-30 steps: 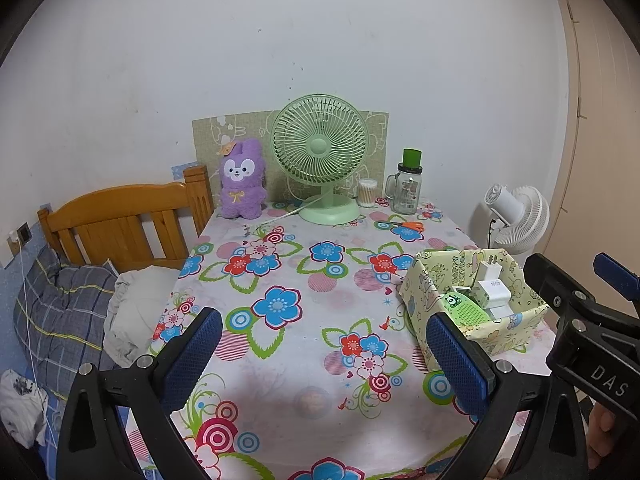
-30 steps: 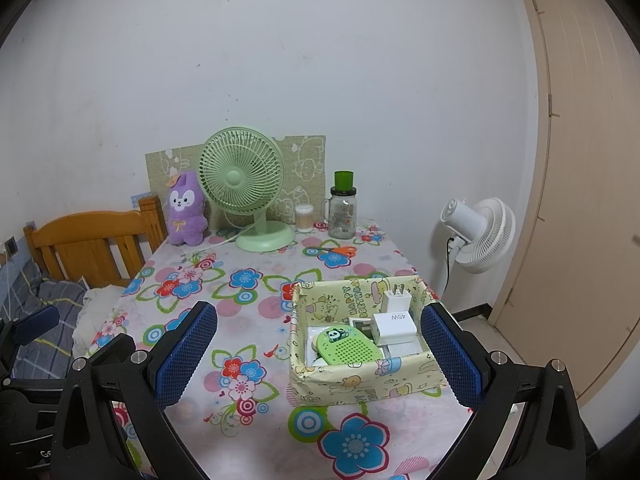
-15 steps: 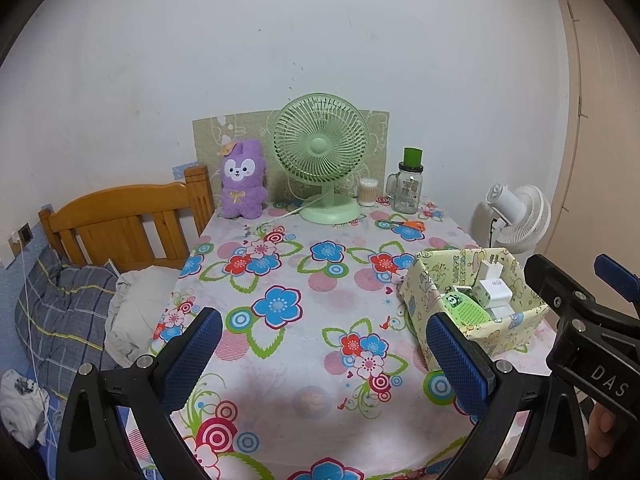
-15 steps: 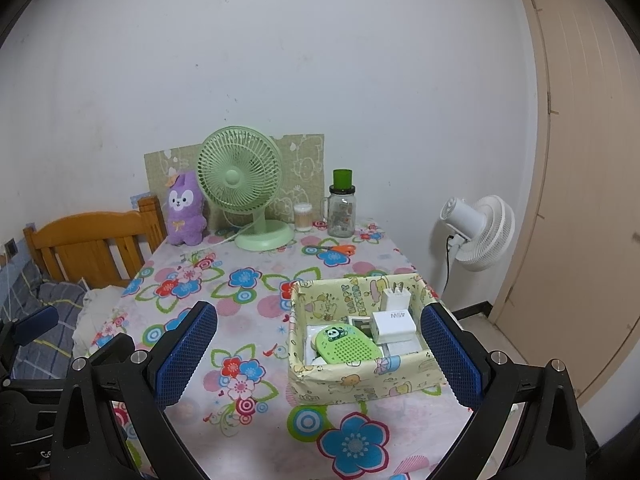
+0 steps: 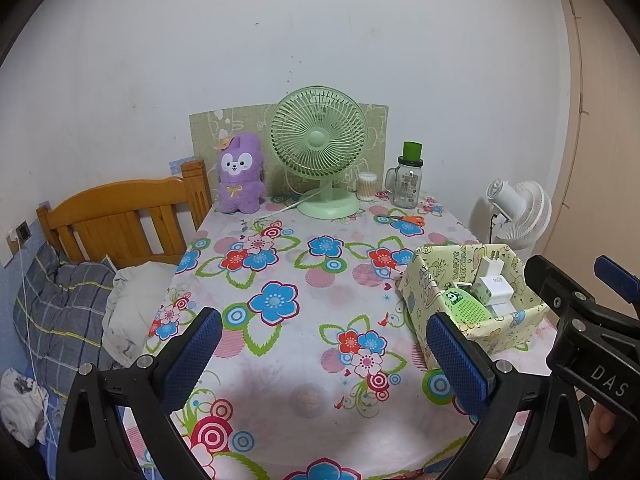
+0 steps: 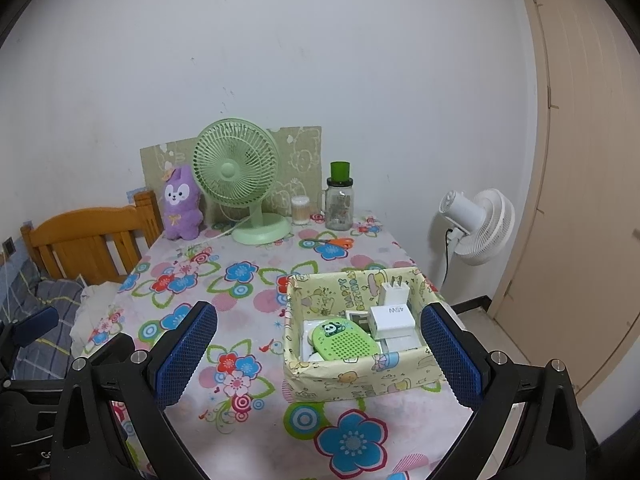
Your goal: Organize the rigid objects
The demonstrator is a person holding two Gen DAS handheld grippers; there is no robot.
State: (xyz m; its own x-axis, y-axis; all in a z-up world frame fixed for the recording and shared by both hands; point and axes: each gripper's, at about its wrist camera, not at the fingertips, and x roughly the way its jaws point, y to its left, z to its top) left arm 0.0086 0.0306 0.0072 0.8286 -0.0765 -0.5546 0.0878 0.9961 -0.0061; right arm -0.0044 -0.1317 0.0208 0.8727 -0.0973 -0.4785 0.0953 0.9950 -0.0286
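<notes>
Both grippers, left (image 5: pixel 324 364) and right (image 6: pixel 318 356), hung with fingers spread wide, holding nothing. The green gadget (image 6: pixel 345 342) and white chargers (image 6: pixel 391 317) lay inside the box (image 6: pixel 362 376) on the worktop (image 5: pixel 288 264), in front of the fan (image 6: pixel 236 176).

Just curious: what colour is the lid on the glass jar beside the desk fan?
Dark green lid, on the clear glass jar; clearest in the right wrist view.

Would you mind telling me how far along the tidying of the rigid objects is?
Done: the white chargers and green panda gadget sit inside the yellow box. In hand: nothing; left gripper and right gripper are open. Left: perhaps the orange scissors lying on the tablecloth.
</notes>
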